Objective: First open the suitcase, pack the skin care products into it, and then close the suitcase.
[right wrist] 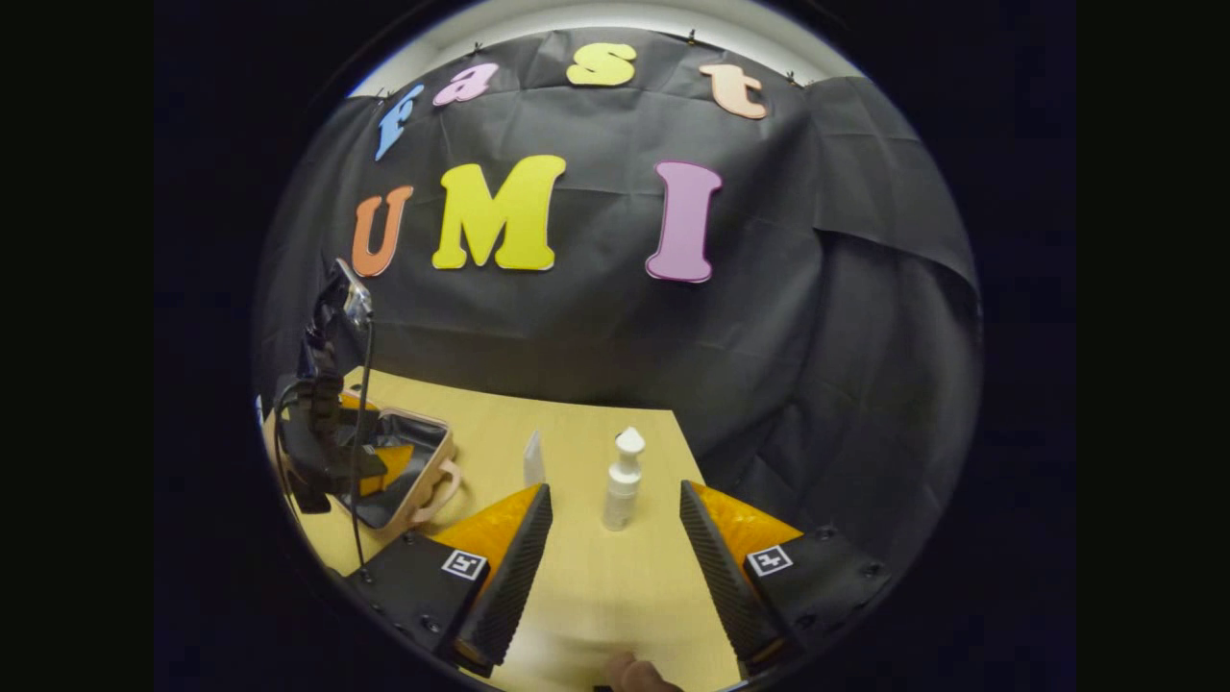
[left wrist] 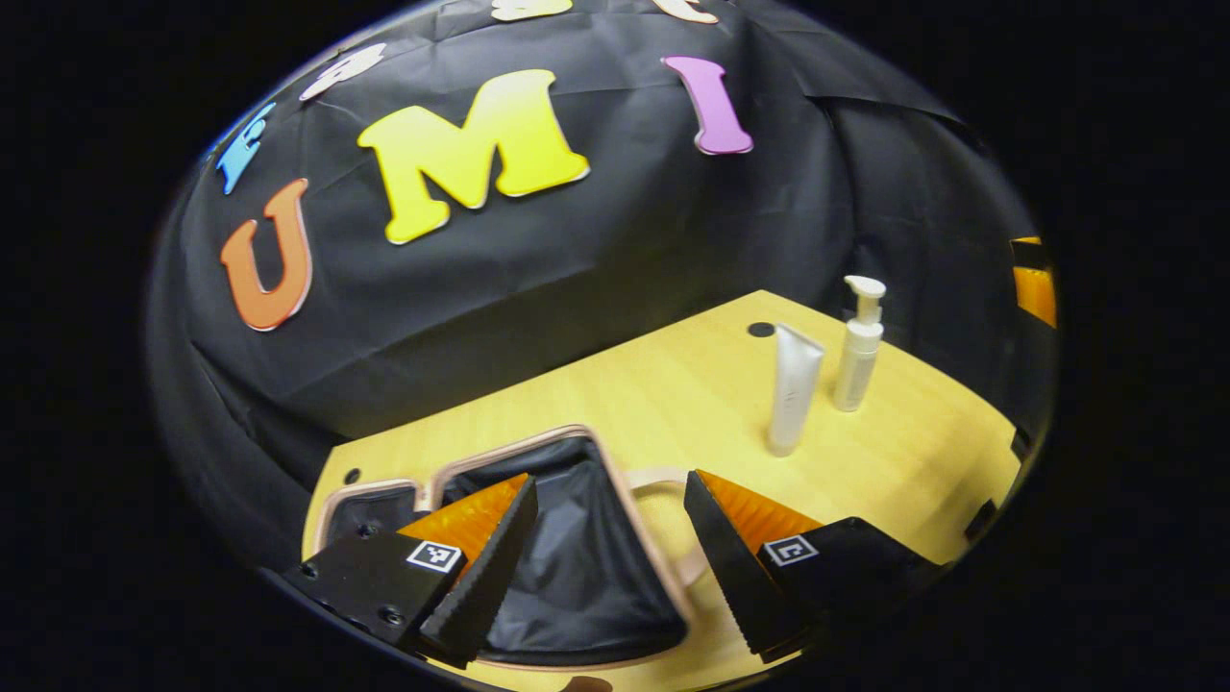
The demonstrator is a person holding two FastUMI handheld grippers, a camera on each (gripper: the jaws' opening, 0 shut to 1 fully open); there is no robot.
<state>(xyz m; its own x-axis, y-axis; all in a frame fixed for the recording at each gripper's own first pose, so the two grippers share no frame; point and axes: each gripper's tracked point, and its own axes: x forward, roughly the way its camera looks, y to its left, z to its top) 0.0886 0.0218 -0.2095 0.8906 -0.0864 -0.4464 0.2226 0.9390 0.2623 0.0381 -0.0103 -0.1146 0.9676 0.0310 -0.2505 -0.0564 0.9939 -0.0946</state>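
A small open suitcase (left wrist: pixel 577 567) with a pinkish rim and black lining lies on the wooden table (left wrist: pixel 673 394). My left gripper (left wrist: pixel 605 577) hangs open right above its inside, holding nothing. A white tube (left wrist: pixel 794 389) and a white pump bottle (left wrist: pixel 858 351) stand upright farther right on the table. In the right gripper view the pump bottle (right wrist: pixel 623 481) stands just ahead, between the fingers of my open right gripper (right wrist: pixel 615 567). The tube (right wrist: pixel 533 459) is partly hidden behind one finger. The suitcase (right wrist: pixel 423 447) lies at the left under the left gripper (right wrist: pixel 380 471).
The suitcase's loop handle (left wrist: pixel 663 478) points toward the bottles. The black cloth wall closes the table's far and right sides. A small dark hole (left wrist: pixel 760 330) marks the table's far corner. A fingertip (right wrist: pixel 636 673) shows at the bottom edge.
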